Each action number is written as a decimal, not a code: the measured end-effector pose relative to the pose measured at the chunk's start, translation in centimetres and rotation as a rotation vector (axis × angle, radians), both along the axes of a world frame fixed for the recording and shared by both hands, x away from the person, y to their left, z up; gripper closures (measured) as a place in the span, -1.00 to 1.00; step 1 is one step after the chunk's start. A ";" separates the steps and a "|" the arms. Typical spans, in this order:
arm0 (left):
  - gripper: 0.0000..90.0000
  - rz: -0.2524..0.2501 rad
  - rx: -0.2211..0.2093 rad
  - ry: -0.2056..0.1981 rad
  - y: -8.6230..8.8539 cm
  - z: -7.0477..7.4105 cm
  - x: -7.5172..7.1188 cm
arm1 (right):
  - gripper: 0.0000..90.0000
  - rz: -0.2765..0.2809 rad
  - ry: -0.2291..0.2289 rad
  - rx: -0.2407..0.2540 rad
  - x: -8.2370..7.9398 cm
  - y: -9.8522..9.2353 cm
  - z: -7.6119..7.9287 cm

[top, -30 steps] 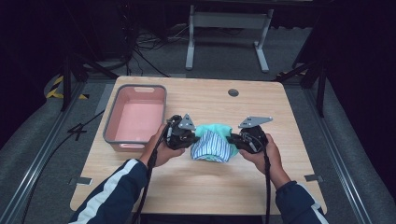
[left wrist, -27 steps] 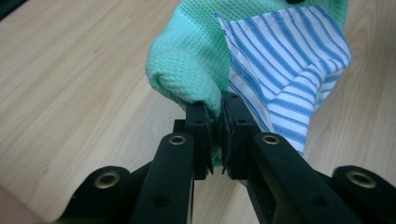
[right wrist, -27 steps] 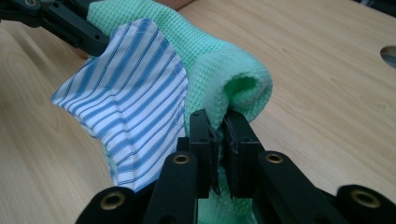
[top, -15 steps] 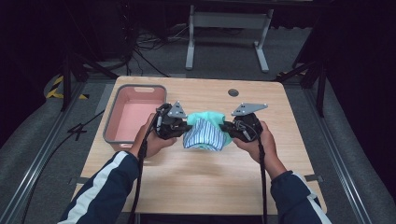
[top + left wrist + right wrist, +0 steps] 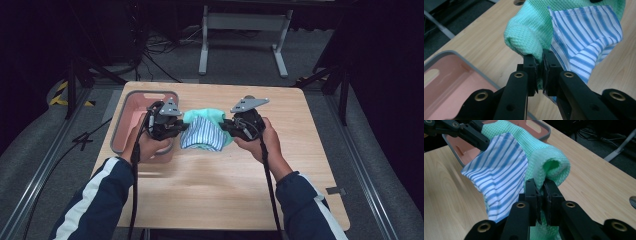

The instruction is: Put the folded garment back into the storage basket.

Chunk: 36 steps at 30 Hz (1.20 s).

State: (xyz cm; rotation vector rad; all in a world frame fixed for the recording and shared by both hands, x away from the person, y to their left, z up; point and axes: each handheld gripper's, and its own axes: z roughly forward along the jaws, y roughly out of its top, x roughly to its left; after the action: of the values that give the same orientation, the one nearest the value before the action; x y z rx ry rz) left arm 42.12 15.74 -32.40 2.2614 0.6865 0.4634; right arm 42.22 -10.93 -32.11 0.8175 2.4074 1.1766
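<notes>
Both tools [image 5: 539, 68] [image 5: 540, 192] clamped on cloth bundle [image 5: 206, 131].

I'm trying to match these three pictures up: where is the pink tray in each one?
High view: the pink tray lies at the table's left edge, partly behind the left tool.
Left gripper view: bottom left corner, beside the tool's jaws.
Right gripper view: top, left of centre, behind the cloth.
Shared landmark: the green and striped cloth, pinched by both tools, sits just beside the tray in all three.
</notes>
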 end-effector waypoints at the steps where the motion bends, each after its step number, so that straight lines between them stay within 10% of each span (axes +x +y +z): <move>1: 0.84 0.000 0.000 0.000 0.0 0.0 0.0 | 0.84 0.000 0.000 0.000 0.0 0.0 0.0; 36: 0.84 0.206 0.063 -0.015 11.0 1.5 0.4 | 0.84 0.109 0.024 0.010 3.5 13.0 -0.1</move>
State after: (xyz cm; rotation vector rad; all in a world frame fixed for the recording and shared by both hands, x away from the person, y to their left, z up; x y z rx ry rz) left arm 42.48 26.71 -30.88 2.2538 0.9135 0.6074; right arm 45.71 2.12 -32.23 0.7152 2.4951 1.2265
